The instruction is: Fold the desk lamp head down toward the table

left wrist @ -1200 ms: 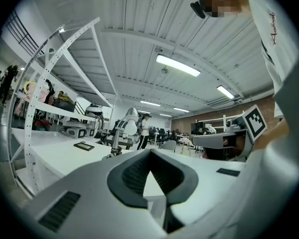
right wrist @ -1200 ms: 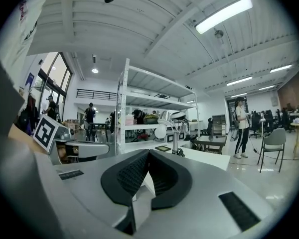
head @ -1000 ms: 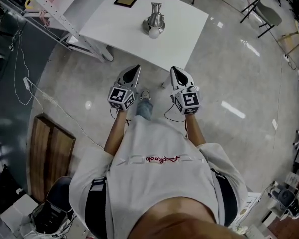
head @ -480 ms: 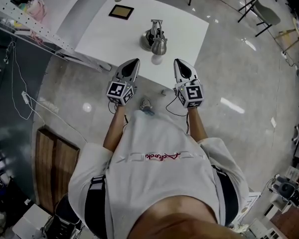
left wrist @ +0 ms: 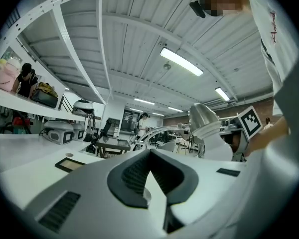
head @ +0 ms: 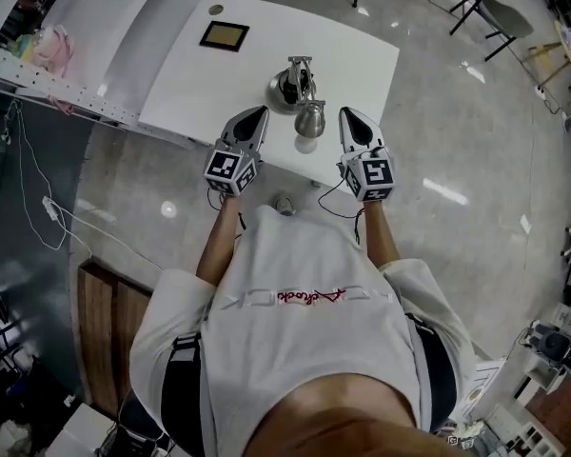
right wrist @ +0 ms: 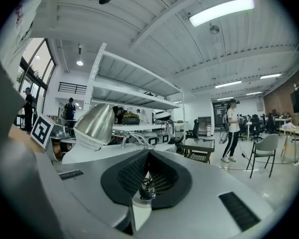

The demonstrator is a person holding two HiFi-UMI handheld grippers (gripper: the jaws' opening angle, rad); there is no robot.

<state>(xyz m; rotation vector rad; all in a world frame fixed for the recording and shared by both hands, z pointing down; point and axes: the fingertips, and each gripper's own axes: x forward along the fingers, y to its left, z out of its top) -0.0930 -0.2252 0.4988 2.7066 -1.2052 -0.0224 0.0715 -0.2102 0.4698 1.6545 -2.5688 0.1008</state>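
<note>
Left gripper [left wrist: 149, 152]: jaws pressed together at the tips, nothing btw. them. Right gripper [right wrist: 148, 152]: same, pads closed on each other & empty. Both are held out level, side by side in front of the person's white shirt [head: 305, 284], each w/ its marker cube [head: 230, 171] facing up. From the head view their tips overlap the near edge of the white worktop [head: 362, 46]. The desk lamp [head: 295, 98] stands btw. the two grippers, apart from both. Its round silver base [head: 285, 88] is further back on the worktop. The lamp head [head: 310, 120] leans out toward the person, w/ the white bulb [head: 306, 144] nr. the worktop's near edge. In the left gripper view the silver shade sits to the right of the jaws, bulb below it & pointing down at a slant, and the curved chrome arm [left wrist: 154, 131] runs off behind. In the right gripper view the same shade is to the left of the jaws, w/ the other gripper's cube just beyond it. Further back on the worktop, on the left, lies a small dark framed panel [head: 224, 35], w/ a little round disc [head: 215, 9] behind it. White shelving [head: 67, 84] runs along the worktop's left side. Past the worktop, on the glossy floor, a grey chair [right wrist: 264, 151] and a standing person [right wrist: 232, 128] are well apart from all this.
</note>
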